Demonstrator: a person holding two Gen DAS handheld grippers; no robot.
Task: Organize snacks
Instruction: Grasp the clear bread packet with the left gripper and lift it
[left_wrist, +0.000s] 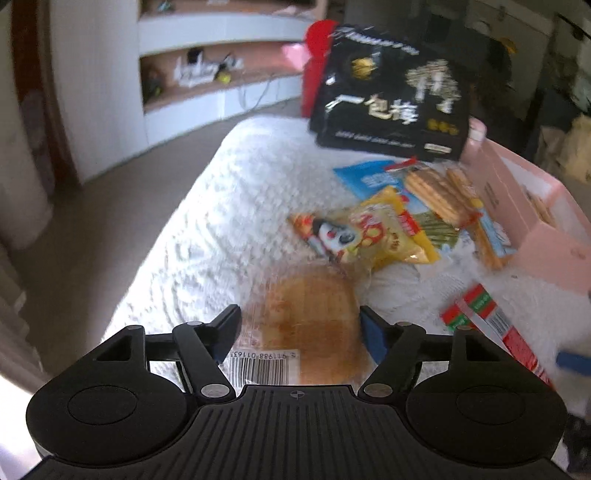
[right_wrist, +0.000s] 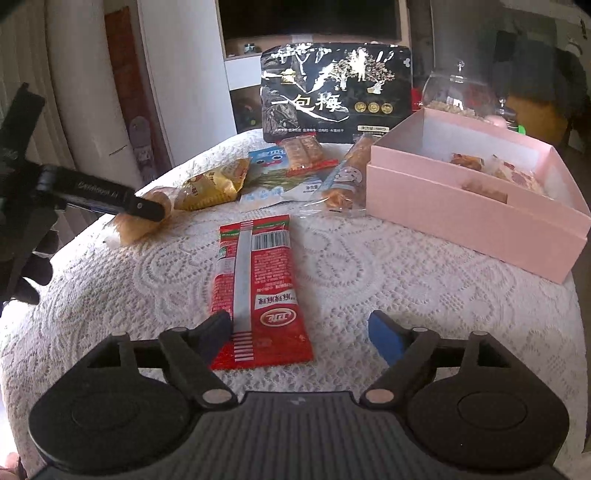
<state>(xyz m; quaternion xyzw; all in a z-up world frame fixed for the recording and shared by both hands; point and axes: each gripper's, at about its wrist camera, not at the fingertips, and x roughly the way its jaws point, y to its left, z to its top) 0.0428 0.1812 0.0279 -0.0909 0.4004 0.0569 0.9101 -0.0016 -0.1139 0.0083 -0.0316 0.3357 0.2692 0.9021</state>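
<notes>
My left gripper (left_wrist: 299, 325) is around a clear-wrapped round bread (left_wrist: 314, 325) lying on the white lace table (left_wrist: 221, 206); its fingers touch both sides of the wrapper. In the right wrist view the left gripper's finger (right_wrist: 144, 206) lies over that bread (right_wrist: 136, 225). My right gripper (right_wrist: 299, 332) is open low over the table, its left finger at the near end of a red snack packet (right_wrist: 258, 291). The open pink box (right_wrist: 476, 206) holds a few wrapped snacks at the right.
A pile of snacks lies mid-table: a yellow bag (right_wrist: 214, 184), a blue-white packet (right_wrist: 277, 177), wrapped biscuit sticks (right_wrist: 306, 151). A large black bag (right_wrist: 336, 96) stands upright behind them. A glass jar (right_wrist: 458, 92) stands behind the box. Shelves line the far wall.
</notes>
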